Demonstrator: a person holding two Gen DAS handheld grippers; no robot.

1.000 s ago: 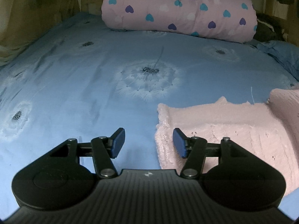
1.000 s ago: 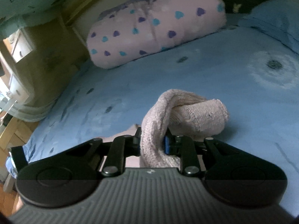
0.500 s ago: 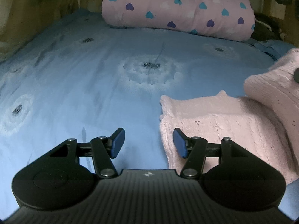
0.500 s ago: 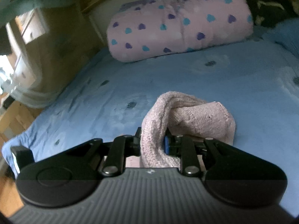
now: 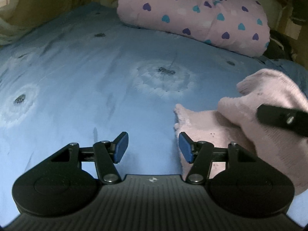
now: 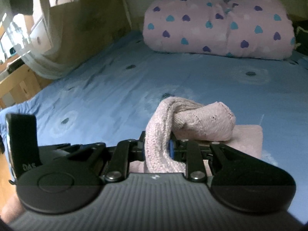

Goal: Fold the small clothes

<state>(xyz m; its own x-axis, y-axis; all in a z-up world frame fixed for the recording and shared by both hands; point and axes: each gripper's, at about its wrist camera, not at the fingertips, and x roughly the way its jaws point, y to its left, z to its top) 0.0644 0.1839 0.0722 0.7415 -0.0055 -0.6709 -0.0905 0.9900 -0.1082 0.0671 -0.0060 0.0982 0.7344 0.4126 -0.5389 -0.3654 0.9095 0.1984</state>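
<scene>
Left wrist view: a blue bedsheet (image 5: 80,80) with a heart-print quilt (image 5: 194,15) far ahead. The left gripper (image 5: 153,147) stands spread, empty, the pink knit garment (image 5: 202,123) touching its right finger; its lifted fold has swung nearer.

Right wrist view: the right gripper (image 6: 156,150) pinches the garment's fold, folded layers lying just ahead; a wooden dresser (image 6: 40,19) has come into view far left.

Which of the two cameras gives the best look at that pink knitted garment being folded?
The left wrist view: it shows the pink knitted garment lying on the blue bedsheet, with one part lifted over the rest by the right gripper. The right wrist view shows only the bunched part clamped between its fingers and a flat corner behind.
</scene>
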